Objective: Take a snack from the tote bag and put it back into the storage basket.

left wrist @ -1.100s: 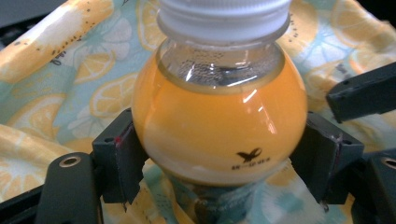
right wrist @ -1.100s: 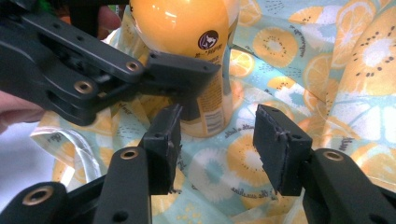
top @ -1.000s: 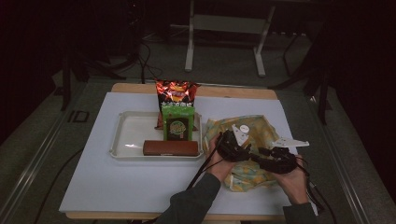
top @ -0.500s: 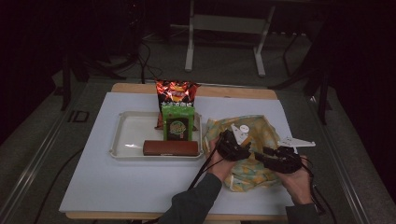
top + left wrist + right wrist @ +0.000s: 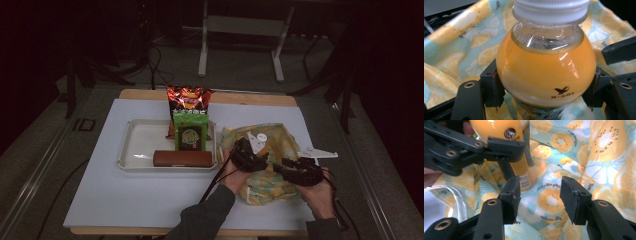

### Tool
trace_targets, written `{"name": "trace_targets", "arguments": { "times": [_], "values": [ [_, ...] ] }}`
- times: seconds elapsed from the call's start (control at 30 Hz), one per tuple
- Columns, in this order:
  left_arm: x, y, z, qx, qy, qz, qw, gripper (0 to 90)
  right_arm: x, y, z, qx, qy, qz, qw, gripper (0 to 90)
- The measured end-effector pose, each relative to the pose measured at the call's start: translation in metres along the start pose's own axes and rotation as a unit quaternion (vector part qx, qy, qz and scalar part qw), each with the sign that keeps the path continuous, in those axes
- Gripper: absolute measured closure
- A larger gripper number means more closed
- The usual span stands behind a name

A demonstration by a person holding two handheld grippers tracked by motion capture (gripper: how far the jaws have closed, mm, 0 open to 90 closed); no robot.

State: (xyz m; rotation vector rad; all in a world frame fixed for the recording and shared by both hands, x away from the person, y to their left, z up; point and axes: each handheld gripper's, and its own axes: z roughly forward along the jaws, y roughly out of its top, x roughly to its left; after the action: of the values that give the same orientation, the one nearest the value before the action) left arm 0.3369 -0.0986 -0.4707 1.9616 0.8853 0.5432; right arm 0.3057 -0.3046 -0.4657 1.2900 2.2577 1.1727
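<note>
A clear bottle of orange juice with a white cap stands inside a yellow and teal fruit-print cloth bag on the right of the table. My left gripper has its pads pressed on both sides of the bottle's round shoulder. Its jaws have just been closing onto the bottle. My right gripper hovers close beside it over the bag's cloth, jaws apart with nothing between them. In the high view the left gripper and the right gripper sit side by side over the bag.
A white tray left of the bag holds a green box standing upright and a brown bar lying at its front. A red snack bag stands behind them. Bare white tabletop lies in front.
</note>
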Motion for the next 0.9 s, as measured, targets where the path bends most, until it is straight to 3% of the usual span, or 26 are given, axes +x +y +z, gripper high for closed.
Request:
{"name": "trace_targets", "arguments": {
  "times": [0.23, 0.37, 0.9],
  "values": [
    [0.0, 0.008, -0.011, -0.006, -0.016, -0.002, 0.9999, 31.1, 0.001, 0.0, 0.001, 0.003, 0.001, 0.0, 1.0, 51.1],
    [0.0, 0.015, -0.016, 0.004, -0.027, 0.002, 0.9996, 31.1, 0.0, -0.001, 0.0, 0.002, 0.002, -0.003, 1.0, 51.5],
    [0.005, 0.024, -0.036, -0.004, -0.041, 0.005, 0.9991, 31.1, -0.001, -0.002, -0.001, 0.005, 0.006, -0.005, 1.0, 52.4]
  ]
}}
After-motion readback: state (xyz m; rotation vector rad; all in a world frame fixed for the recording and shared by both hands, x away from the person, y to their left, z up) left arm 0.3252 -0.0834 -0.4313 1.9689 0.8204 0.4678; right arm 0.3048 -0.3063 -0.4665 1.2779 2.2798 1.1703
